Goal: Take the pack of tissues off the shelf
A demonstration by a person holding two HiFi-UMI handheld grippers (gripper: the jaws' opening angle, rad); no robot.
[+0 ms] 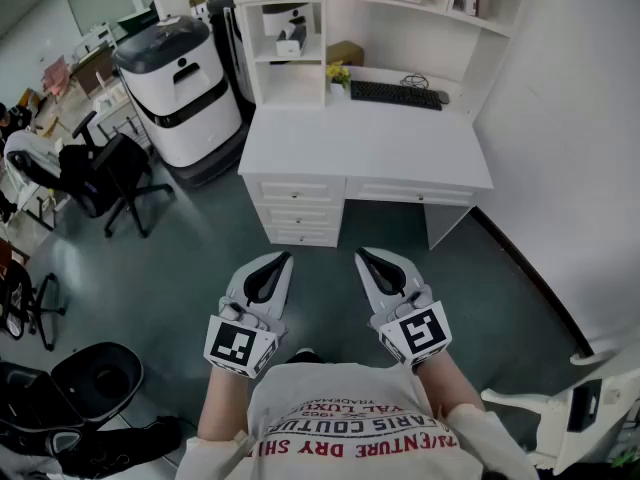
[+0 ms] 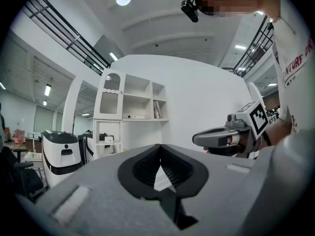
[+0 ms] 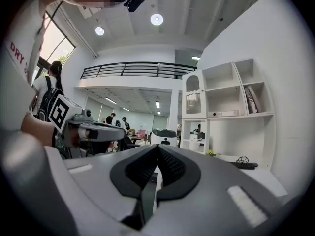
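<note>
A white desk [image 1: 370,143] with a shelf unit [image 1: 290,38] stands ahead of me. In the unit's left open compartment sits a small white pack with a dark part [image 1: 291,36], which looks like the tissues. The same pack appears small in the left gripper view [image 2: 109,138] and in the right gripper view [image 3: 197,136]. My left gripper [image 1: 283,259] and right gripper [image 1: 362,255] hover side by side over the floor, well short of the desk. Both are shut with nothing between the jaws, and their tips meet in their own views [image 2: 158,146] [image 3: 157,146].
On the desk lie a black keyboard [image 1: 395,94], yellow flowers [image 1: 338,73] and a cardboard box [image 1: 345,52]. A white and black machine [image 1: 180,88] stands left of the desk, with a black office chair [image 1: 110,173] beyond. A white chair [image 1: 570,403] is near right.
</note>
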